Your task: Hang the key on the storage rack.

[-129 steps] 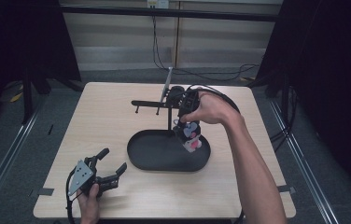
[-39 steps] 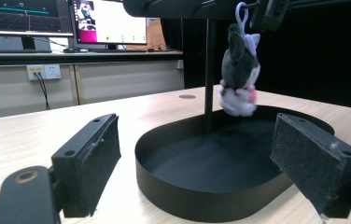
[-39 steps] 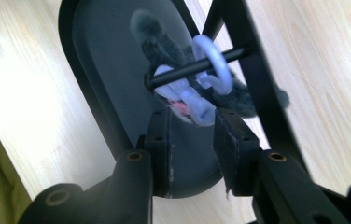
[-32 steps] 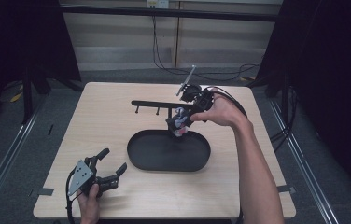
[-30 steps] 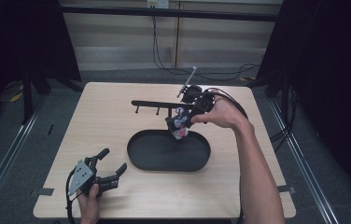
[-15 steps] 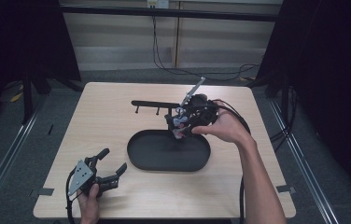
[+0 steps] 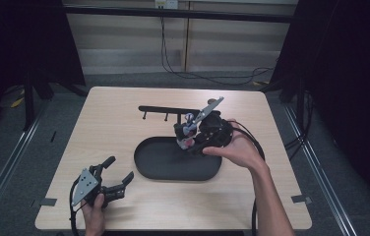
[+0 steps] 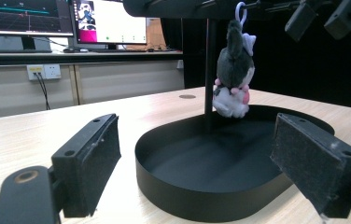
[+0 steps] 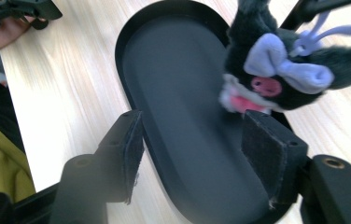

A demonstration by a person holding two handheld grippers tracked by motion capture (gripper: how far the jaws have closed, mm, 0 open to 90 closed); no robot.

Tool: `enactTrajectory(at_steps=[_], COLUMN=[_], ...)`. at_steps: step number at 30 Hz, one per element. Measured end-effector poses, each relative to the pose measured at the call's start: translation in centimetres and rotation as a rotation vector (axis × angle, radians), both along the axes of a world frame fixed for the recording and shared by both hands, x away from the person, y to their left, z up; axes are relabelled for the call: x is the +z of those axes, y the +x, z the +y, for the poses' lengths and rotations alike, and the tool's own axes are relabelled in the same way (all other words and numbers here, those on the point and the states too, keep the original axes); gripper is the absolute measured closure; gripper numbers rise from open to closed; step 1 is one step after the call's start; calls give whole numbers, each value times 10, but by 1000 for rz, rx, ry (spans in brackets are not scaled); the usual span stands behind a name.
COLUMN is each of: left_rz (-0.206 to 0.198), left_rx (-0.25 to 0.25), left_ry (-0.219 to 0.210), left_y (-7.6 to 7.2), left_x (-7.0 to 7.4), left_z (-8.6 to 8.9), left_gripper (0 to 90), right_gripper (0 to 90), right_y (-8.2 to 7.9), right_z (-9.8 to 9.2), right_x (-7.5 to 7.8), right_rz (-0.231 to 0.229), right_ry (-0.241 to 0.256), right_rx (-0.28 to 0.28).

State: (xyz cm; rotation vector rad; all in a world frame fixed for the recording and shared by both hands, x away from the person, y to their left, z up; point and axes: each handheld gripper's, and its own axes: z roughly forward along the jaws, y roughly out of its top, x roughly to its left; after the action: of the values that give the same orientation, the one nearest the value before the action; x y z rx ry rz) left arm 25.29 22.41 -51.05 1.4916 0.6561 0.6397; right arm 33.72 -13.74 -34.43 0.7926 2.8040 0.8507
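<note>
A: What stands on the light wooden bench (image 7: 124, 128)?
B: A black oval tray (image 7: 177, 160) in the middle of the frame, and just behind it a black stand (image 7: 166, 109) with small pegs.

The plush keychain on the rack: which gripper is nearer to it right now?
Right. The right gripper, jaws open, sits just beside the plush keychain hanging from the rack over the black tray. The left gripper rests open near the table's front left corner.
</note>
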Motion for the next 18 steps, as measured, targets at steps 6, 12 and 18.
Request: enactTrajectory(at_steps=[6,12,18], left_rz=[0,0,0], left_rx=[0,0,0], left_ry=[0,0,0], left_y=[0,0,0], left_x=[0,0,0], left_z=[0,0,0], left_gripper=[154,154,154], right_gripper=[316,229,157], right_y=[-13,-26,-42], right_z=[-8,-17,-29], right_x=[-17,-38,-60], right_rz=[-50,-62,-137], right_ry=[79,174,253], right_rx=[-40,-57,-102])
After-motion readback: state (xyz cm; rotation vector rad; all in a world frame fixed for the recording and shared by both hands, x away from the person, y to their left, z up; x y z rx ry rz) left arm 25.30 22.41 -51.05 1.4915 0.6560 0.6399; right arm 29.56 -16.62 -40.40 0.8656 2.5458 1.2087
